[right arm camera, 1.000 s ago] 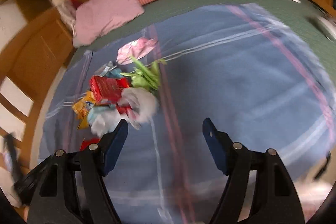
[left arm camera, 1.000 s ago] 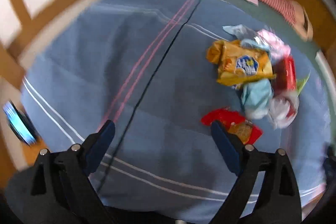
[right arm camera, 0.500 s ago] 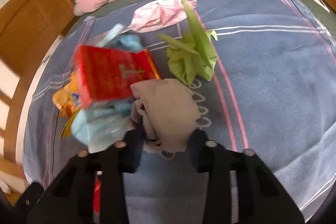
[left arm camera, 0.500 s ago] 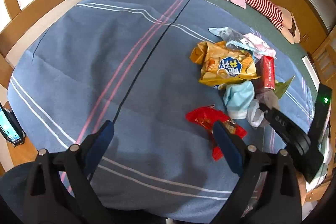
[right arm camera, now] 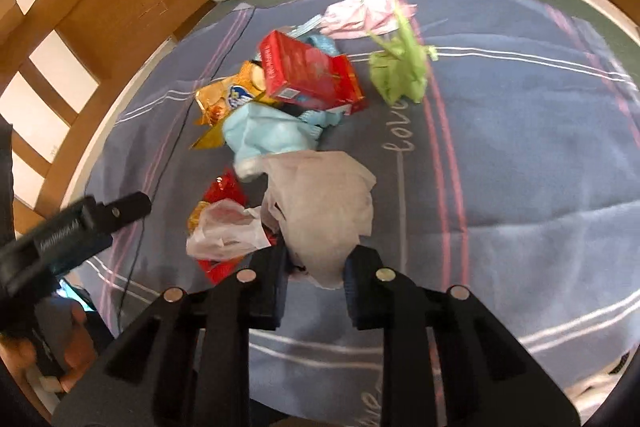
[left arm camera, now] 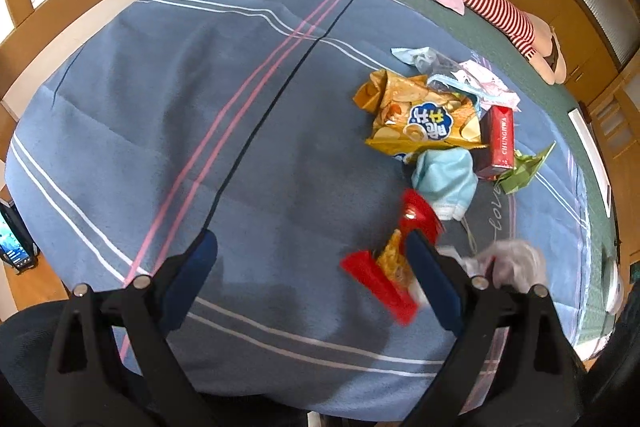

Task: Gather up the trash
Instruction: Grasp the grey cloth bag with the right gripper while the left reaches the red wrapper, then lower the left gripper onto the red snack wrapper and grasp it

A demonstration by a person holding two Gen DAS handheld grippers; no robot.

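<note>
A: What changes in the last second?

B: The right gripper [right arm camera: 316, 281] goes from spread above the blue blanket [right arm camera: 520, 147] to pinching a grey crumpled tissue [right arm camera: 324, 203], lifting it just off the pile. So the first piece is likely secured.

A: And the left gripper [left arm camera: 310, 267]?

B: Spread wide, holding nothing, over the red snack wrapper [left arm camera: 376, 279]. The tissue looks limp, creased and light, beside a clear plastic bag [right arm camera: 224, 231].
</note>
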